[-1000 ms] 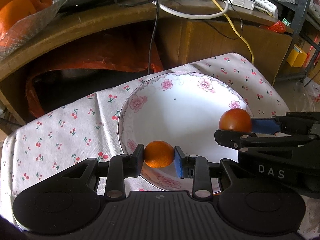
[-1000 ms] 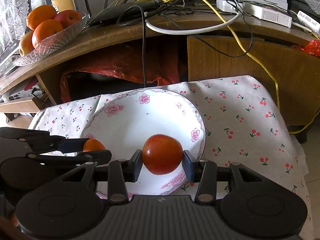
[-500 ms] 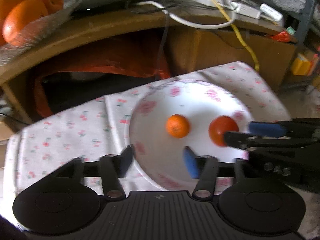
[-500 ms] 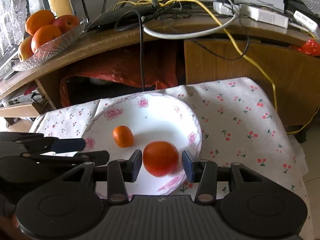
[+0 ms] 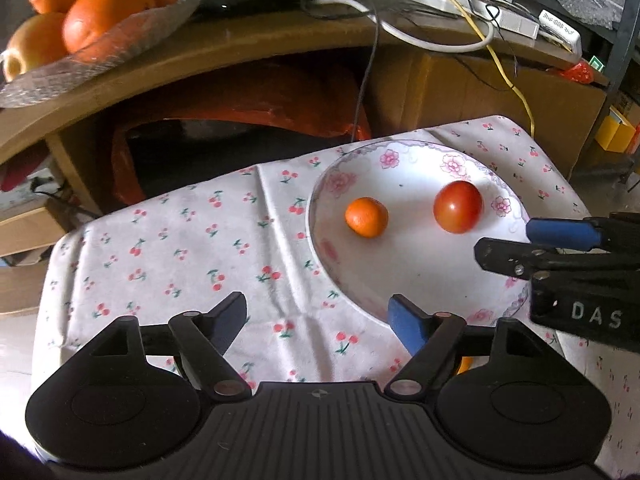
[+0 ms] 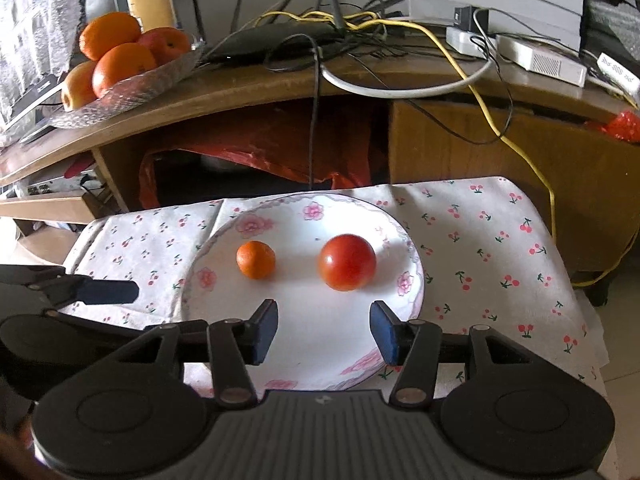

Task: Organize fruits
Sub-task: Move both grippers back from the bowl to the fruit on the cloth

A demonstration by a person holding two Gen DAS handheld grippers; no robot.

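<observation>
A small orange mandarin and a red tomato lie side by side in the white flowered plate. My left gripper is drawn back over the plate's near left rim. Its jaws are opening wide, with only cloth and rim beneath them. My right gripper hangs over the plate's near part, just short of the tomato. Its jaws are opening too, and nothing sits between the pads. Each gripper shows in the other's view, the right gripper at the right and the left gripper at the left.
The plate rests on a cherry-print cloth over a low table. Behind it a wooden desk carries a glass dish of oranges and an apple, tangled cables and white power strips. A red bag fills the space under the desk.
Both grippers let go: the mandarin left the left jaws first, then the tomato left the right jaws, and both now lie in the plate. The left gripper drew back and leftward.
</observation>
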